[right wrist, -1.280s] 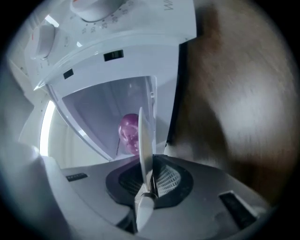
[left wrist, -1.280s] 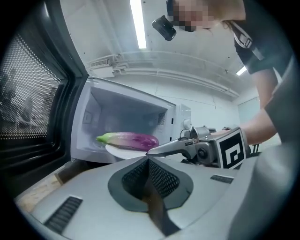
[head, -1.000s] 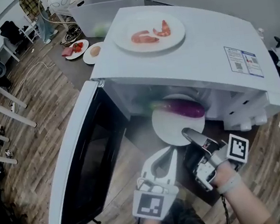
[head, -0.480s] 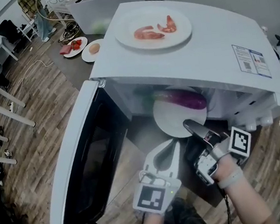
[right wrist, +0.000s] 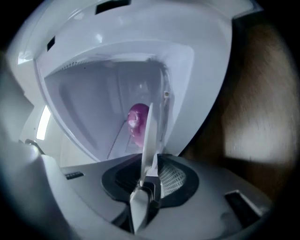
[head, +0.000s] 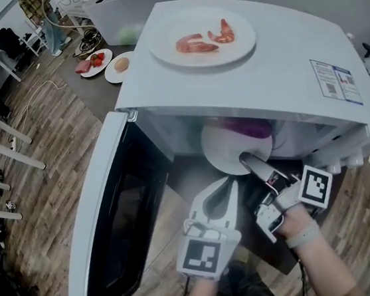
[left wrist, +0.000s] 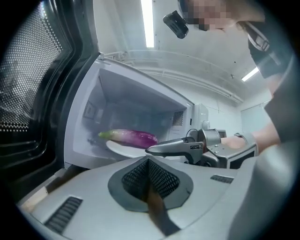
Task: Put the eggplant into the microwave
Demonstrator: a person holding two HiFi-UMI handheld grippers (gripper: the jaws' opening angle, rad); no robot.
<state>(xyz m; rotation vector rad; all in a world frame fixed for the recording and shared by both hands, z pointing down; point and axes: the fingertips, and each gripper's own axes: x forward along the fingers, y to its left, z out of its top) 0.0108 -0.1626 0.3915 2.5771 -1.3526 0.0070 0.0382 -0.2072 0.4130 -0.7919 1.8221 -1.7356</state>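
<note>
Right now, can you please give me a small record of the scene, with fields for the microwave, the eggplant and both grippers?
microwave: door open
eggplant: on white plate, partly inside the cavity
right gripper: jaws have just been opening; plate rim between them
left gripper: shut, empty
microwave top: second plate with shrimps
</note>
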